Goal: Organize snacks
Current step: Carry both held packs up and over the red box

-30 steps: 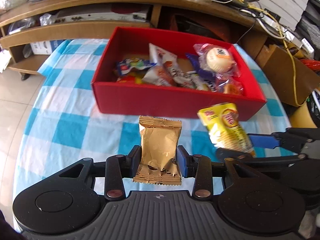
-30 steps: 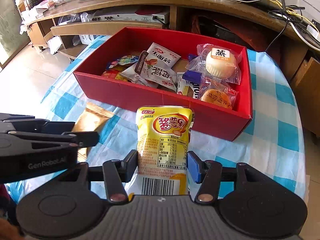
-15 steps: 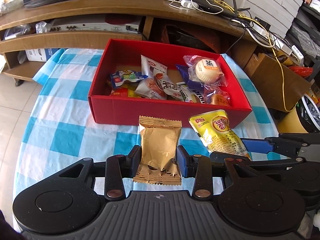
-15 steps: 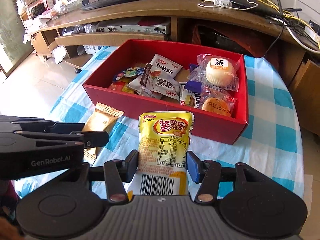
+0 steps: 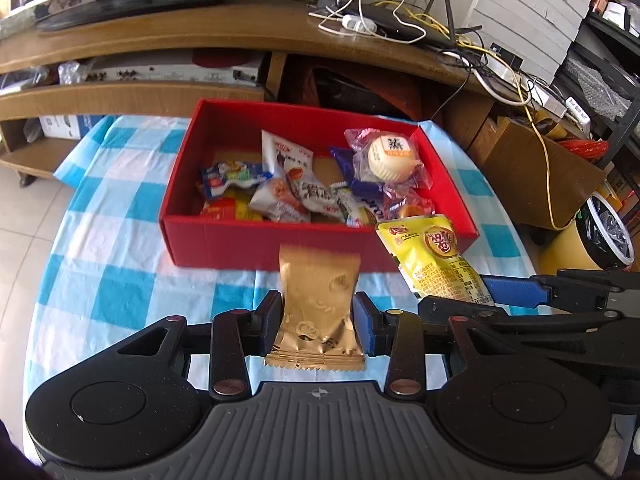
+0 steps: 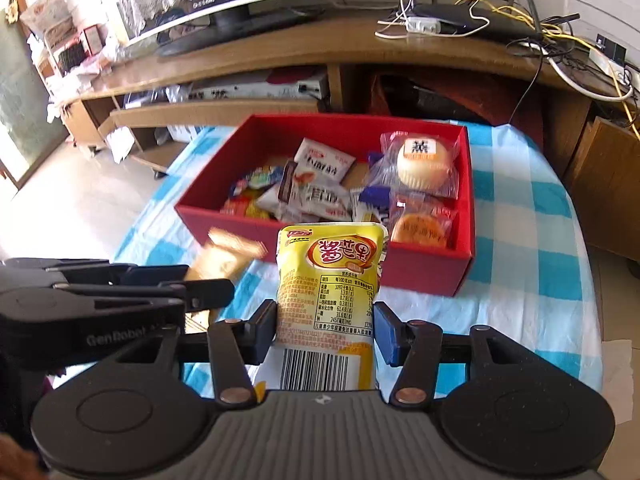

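The left claw was clamped on a gold foil snack packet, its two fingers pressed against the packet's sides so that the packet stood upright between them, held above the blue-and-white checked tablecloth covering the surface. The right claw gripped a yellow snack pouch in the same way, barcode end nearest the camera and the printed top end pointing toward the box. Both packets were held just short of the near wall of the red box, which sat on the cloth toward the far edge of the surface. In the left wrist view the yellow pouch hung to the right of the gold packet, near the box's near right corner; in the right wrist view the gold packet appeared blurred at the left, beside the left claw's black body.

Inside the box lay a heap of wrapped snacks: a round pale bun in clear wrap at the far right, an orange pastry in clear wrap in the near right corner, white sachets in the middle, and a blue-and-white candy wrapper toward the left. Beyond the surface stood a wooden TV stand bearing a monitor base and tangled cables.
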A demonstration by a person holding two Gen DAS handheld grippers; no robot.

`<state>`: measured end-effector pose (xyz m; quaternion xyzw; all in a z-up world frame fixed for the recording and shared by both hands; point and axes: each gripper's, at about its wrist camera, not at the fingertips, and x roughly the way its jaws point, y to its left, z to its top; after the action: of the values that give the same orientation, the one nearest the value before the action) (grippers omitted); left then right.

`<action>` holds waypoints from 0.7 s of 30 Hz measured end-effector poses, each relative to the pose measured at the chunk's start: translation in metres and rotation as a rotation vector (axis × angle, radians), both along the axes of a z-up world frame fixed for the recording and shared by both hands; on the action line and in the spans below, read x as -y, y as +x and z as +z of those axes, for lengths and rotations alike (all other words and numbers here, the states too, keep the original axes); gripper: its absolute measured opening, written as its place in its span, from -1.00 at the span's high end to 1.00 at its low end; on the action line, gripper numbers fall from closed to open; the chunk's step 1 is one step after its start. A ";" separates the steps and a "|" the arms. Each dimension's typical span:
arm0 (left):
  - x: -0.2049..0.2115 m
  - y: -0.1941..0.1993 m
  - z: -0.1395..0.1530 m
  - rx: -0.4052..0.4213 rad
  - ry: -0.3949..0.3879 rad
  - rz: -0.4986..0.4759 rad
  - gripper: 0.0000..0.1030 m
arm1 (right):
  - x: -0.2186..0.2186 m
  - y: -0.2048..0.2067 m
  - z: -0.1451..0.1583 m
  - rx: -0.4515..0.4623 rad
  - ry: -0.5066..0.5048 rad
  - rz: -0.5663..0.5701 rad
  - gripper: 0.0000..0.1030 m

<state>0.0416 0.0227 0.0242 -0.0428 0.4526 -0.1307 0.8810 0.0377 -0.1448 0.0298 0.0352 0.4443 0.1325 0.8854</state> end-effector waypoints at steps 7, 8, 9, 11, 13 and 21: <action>0.004 0.025 0.012 0.033 0.009 0.002 0.18 | 0.005 0.023 0.008 0.024 0.027 -0.033 -0.25; 0.004 0.027 0.012 0.030 0.005 0.001 0.18 | 0.006 0.024 0.008 0.023 0.030 -0.037 -0.25; 0.004 0.028 0.010 0.023 0.001 -0.004 0.14 | 0.007 0.025 0.007 0.021 0.031 -0.038 -0.25; 0.004 0.027 0.002 0.001 0.009 -0.016 0.10 | 0.010 0.026 0.004 0.011 0.032 -0.041 -0.25; 0.006 0.028 -0.010 -0.047 0.022 -0.023 -0.06 | 0.015 0.026 0.000 -0.002 0.026 -0.051 -0.25; 0.016 0.047 -0.064 -0.220 0.012 0.097 -0.49 | 0.029 0.022 -0.012 -0.042 0.033 -0.056 -0.24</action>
<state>0.0888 0.0068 -0.0394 -0.0733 0.5449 -0.0799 0.8315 0.0598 -0.1743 0.0178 0.0650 0.4594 0.1145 0.8784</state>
